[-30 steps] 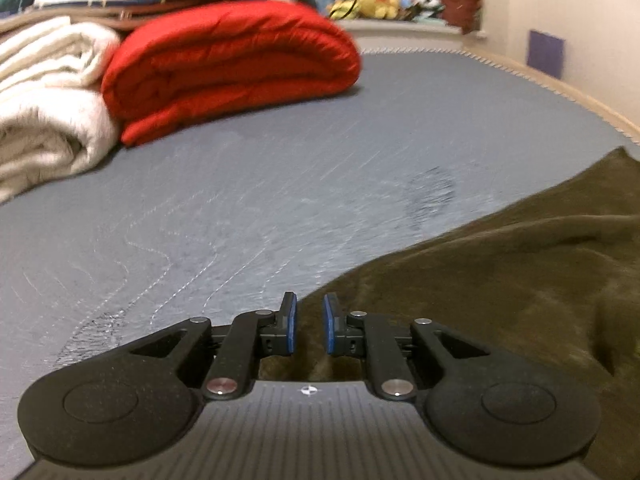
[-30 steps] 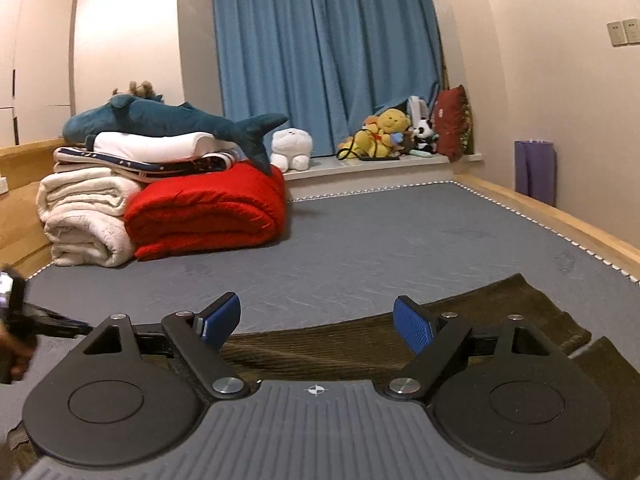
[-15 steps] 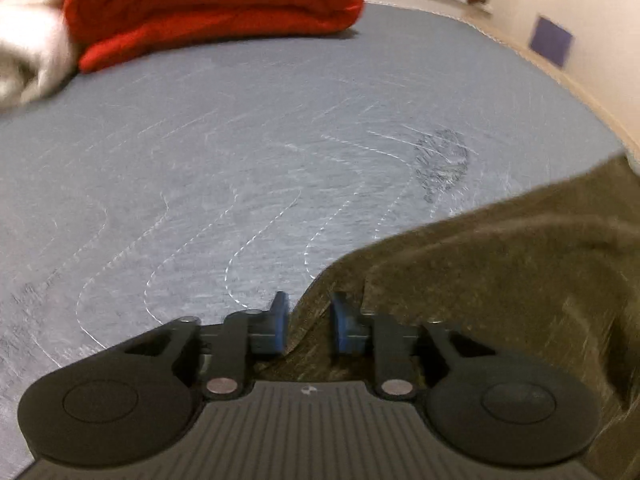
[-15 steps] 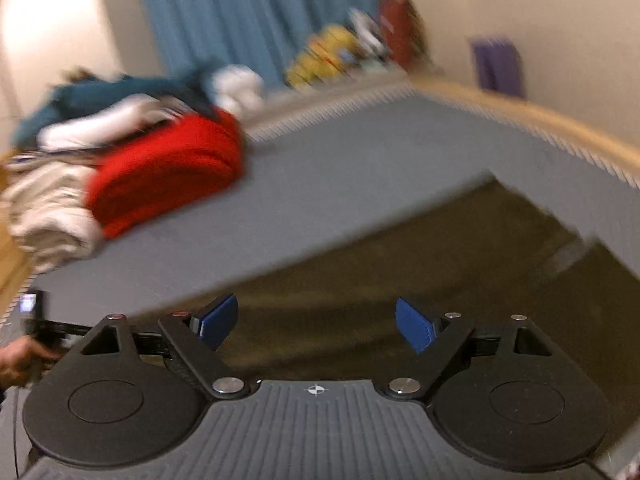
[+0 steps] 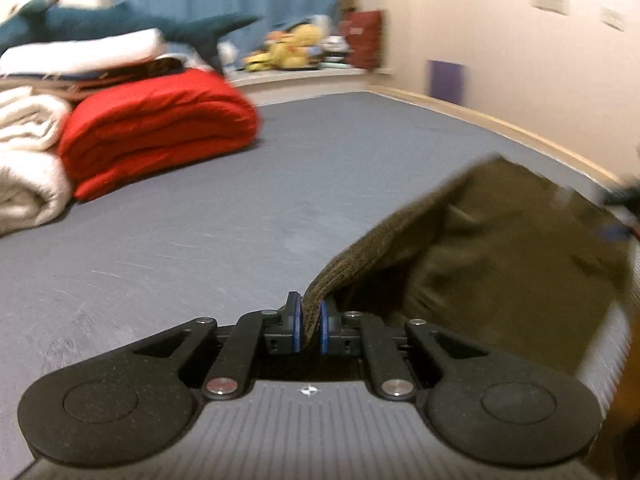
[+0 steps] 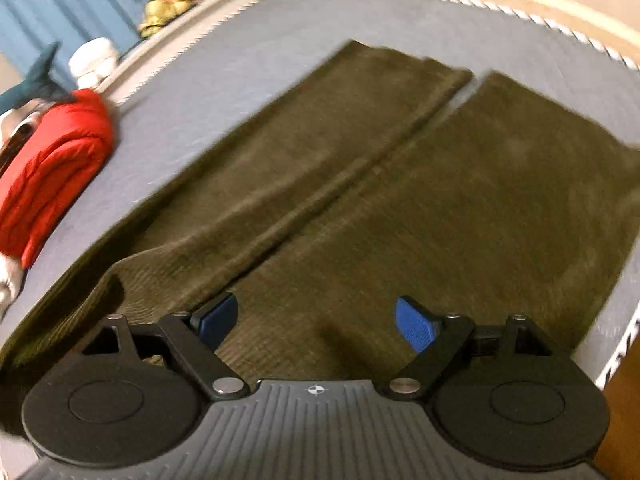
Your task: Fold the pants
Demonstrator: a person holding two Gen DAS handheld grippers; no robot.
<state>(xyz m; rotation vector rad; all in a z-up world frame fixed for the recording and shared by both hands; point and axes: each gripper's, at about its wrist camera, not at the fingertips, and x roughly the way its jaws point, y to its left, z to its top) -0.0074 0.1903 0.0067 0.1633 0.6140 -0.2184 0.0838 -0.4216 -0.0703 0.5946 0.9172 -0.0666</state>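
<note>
We see the left gripper (image 5: 307, 322) with its blue pads pinched tight on a ribbed edge of the olive-brown pants (image 5: 500, 248), lifting that edge off the grey mattress (image 5: 240, 208). The right gripper (image 6: 316, 322) hangs with jaws wide apart and empty above the pants, whose two legs lie flat side by side on the mattress; a folded red blanket (image 5: 160, 120) sits well beyond, beside white towels (image 5: 28, 160)

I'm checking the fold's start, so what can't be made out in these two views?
- Pants waistband: left wrist view, blurred and hidden behind the lifted edge in the left claw.
- Near pants edge: right wrist view, covered by the open right claw.
- Windowsill toys: blurred, too small.
</note>
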